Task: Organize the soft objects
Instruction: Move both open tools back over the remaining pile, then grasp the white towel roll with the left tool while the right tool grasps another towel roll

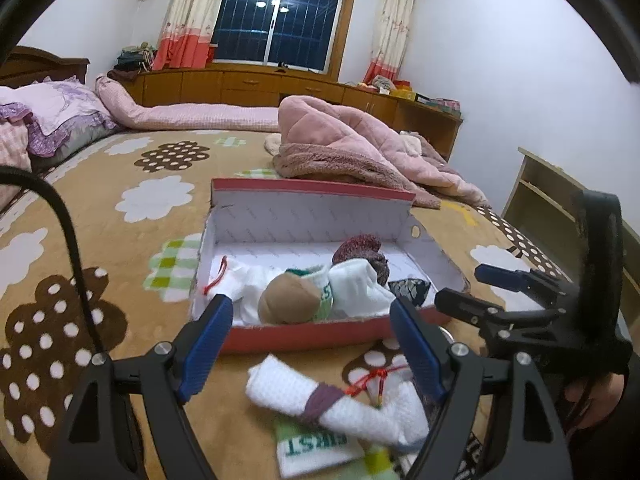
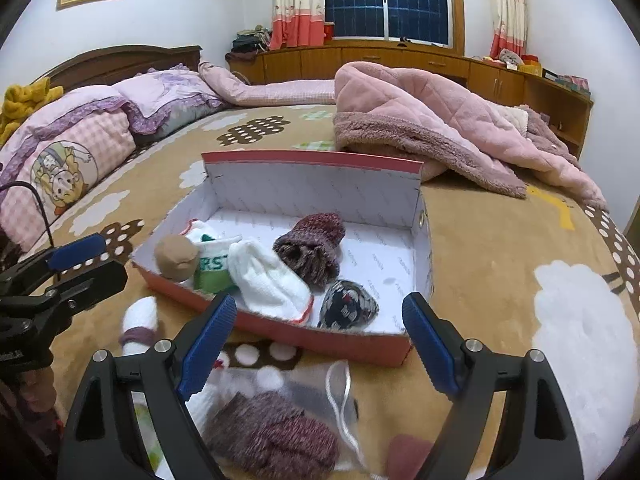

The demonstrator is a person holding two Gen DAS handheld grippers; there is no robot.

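Observation:
A red shoebox (image 1: 312, 334) (image 2: 340, 344) lies open on the bed with rolled socks inside: a tan ball (image 1: 288, 300) (image 2: 176, 256), white socks (image 1: 360, 290) (image 2: 268, 280), a maroon knit sock (image 1: 360, 250) (image 2: 312, 248) and a dark patterned one (image 1: 410, 289) (image 2: 348, 308). My left gripper (image 1: 316, 344) is open and empty above a rolled white sock with a purple band (image 1: 320, 396) (image 2: 140, 328) in front of the box. My right gripper (image 2: 316, 344) is open and empty above a maroon knit sock (image 2: 272, 436) and a clear drawstring bag (image 2: 340, 384).
A white sock with green lettering (image 1: 316, 450) lies under the banded roll. A pink quilted blanket (image 1: 360, 144) (image 2: 440, 120) is heaped behind the box. Pillows (image 2: 80, 148) lie at the headboard. A wooden shelf (image 1: 552, 196) stands beside the bed.

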